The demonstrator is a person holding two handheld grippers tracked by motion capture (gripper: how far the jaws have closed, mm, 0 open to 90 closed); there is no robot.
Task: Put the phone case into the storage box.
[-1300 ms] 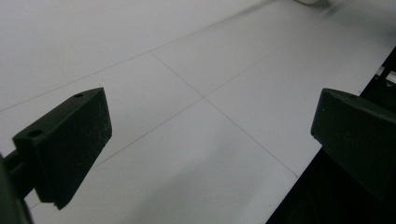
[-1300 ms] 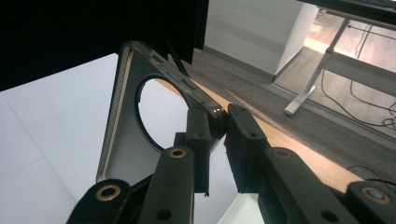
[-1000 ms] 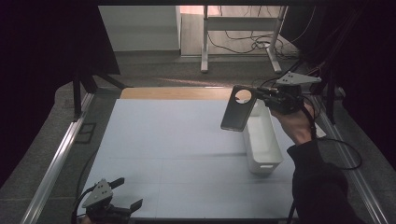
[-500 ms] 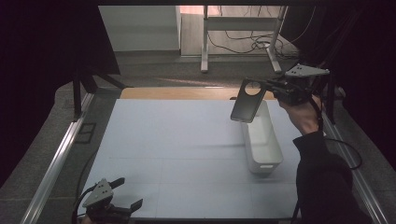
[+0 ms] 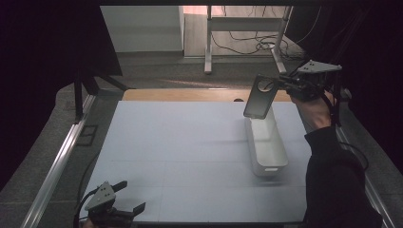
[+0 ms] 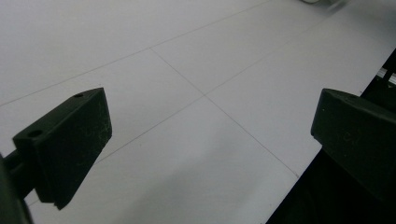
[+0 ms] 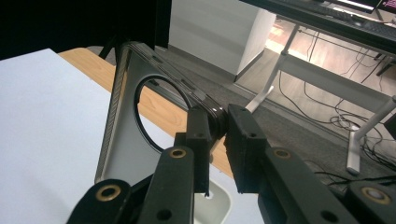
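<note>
1. The task's thing is a flat dark panel with a round hole (image 5: 259,97) near its upper end. It hangs in the air above the far end of the white bin (image 5: 267,142), clear of the surface (image 5: 180,142). It is tilted, lower end toward the bin.

2. In the right gripper view the panel (image 7: 122,135) appears as a thin plate with a ribbed edge. The ring around the hole is the part caught between the jaws.

3. The right hand-held gripper (image 5: 285,84) is pressed together on the panel's upper rim, pinching it at one edge. Judgement: an edge grip near the top lets the panel hang almost upright, so its narrow lower end can enter the bin first.

4. The bin is long and narrow and lies lengthwise on the right half of the surface, open side up. Judgement: the panel is held over the opening so that it can be lowered inside; the lower edge must line up with the bin's long axis to avoid catching the rim.

5. The left hand-held gripper (image 5: 114,206) rests at the near left corner of the surface, well apart from the bin. Its jaws are spread with nothing between them, as the left gripper view confirms. Judgement: it is parked out of the working area.
</note>
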